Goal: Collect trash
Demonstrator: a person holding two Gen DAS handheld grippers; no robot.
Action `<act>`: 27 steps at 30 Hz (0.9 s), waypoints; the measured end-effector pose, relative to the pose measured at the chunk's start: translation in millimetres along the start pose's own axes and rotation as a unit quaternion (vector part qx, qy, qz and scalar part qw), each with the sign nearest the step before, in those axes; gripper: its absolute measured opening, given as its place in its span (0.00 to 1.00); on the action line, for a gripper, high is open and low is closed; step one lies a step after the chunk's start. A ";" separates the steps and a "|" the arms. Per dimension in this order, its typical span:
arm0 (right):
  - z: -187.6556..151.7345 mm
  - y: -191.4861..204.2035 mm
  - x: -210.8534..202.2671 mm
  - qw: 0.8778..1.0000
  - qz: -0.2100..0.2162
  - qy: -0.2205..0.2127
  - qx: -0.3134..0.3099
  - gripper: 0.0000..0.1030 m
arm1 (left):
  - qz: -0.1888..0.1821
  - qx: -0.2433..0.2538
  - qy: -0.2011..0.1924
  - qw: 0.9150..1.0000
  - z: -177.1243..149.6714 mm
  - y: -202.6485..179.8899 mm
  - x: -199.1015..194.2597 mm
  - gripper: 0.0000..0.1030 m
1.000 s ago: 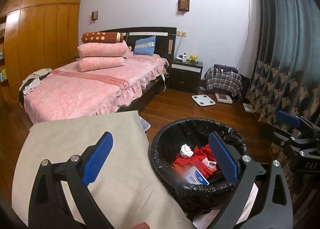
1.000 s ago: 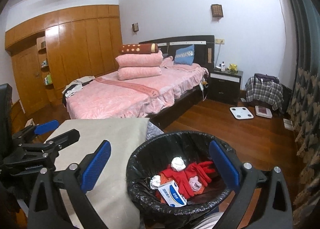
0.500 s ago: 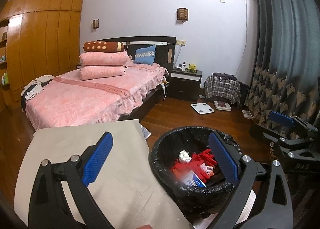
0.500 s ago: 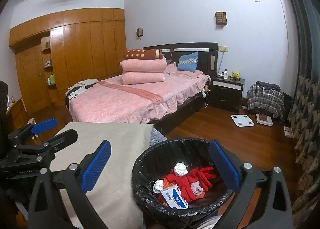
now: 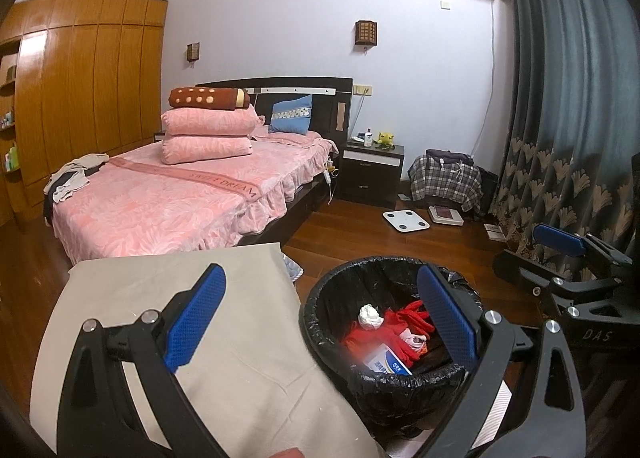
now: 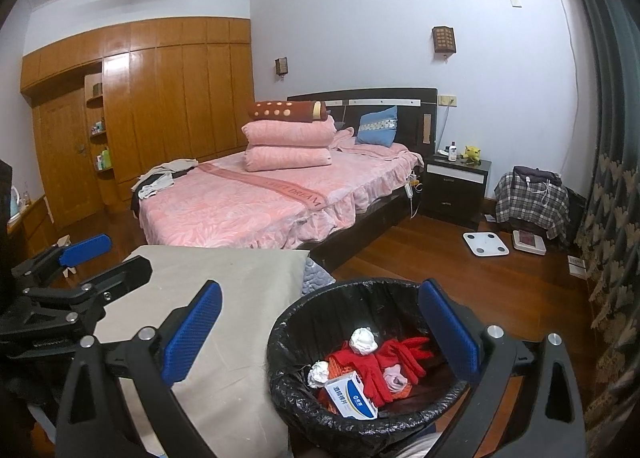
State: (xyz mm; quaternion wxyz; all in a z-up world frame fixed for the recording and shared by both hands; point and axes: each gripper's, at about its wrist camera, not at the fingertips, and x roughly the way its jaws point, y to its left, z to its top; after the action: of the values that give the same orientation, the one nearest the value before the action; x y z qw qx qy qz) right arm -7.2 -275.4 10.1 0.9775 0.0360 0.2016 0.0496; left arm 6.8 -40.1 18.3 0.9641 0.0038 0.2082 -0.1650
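Note:
A round bin with a black liner (image 5: 320,310) (image 6: 280,338) stands on the wood floor beside a cloth-covered table. Inside lie red gloves (image 5: 400,332) (image 6: 372,370), crumpled white tissue (image 5: 370,316) (image 6: 363,340) and a white and blue box (image 5: 386,364) (image 6: 352,398). My left gripper (image 5: 320,312) is open and empty, held above the table edge and the bin. My right gripper (image 6: 320,328) is also open and empty over the bin. Each gripper shows in the other's view: the right gripper (image 5: 560,242) at the right edge, the left gripper (image 6: 80,250) at the left edge.
A beige cloth covers the table (image 5: 160,298) (image 6: 224,270) at lower left. Behind it stands a pink bed (image 5: 180,190) with stacked pillows, then a dark nightstand (image 5: 374,174), a plaid-covered stool (image 5: 446,178), a white scale (image 5: 406,220) on the floor and curtains (image 5: 560,118) at right.
Both views have tilted upward and drawn back a little, showing more wall and ceiling. Both grippers stay open and the bin's contents have not moved.

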 end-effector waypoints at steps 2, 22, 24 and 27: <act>-0.2 0.2 -0.1 1.000 0.000 0.000 0.001 0.94 | -0.001 0.000 0.001 1.000 0.0 0.2 0.6 0.91; -0.6 3.5 -0.4 1.000 0.001 0.001 0.000 0.94 | 0.004 -0.003 0.002 1.000 0.3 3.5 -1.8 0.91; -0.4 4.0 -0.9 1.000 0.001 0.000 0.000 0.94 | 0.003 -0.002 0.003 1.000 0.2 3.6 -2.2 0.91; -0.6 3.7 -0.1 1.000 0.001 0.001 0.000 0.94 | 0.004 -0.003 0.003 1.000 0.2 3.8 -2.2 0.91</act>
State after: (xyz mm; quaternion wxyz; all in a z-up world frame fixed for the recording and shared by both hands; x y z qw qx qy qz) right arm -7.9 -271.7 9.9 0.9774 0.0362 0.2023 0.0505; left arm 6.3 -35.8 19.1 0.9641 0.0024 0.2113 -0.1610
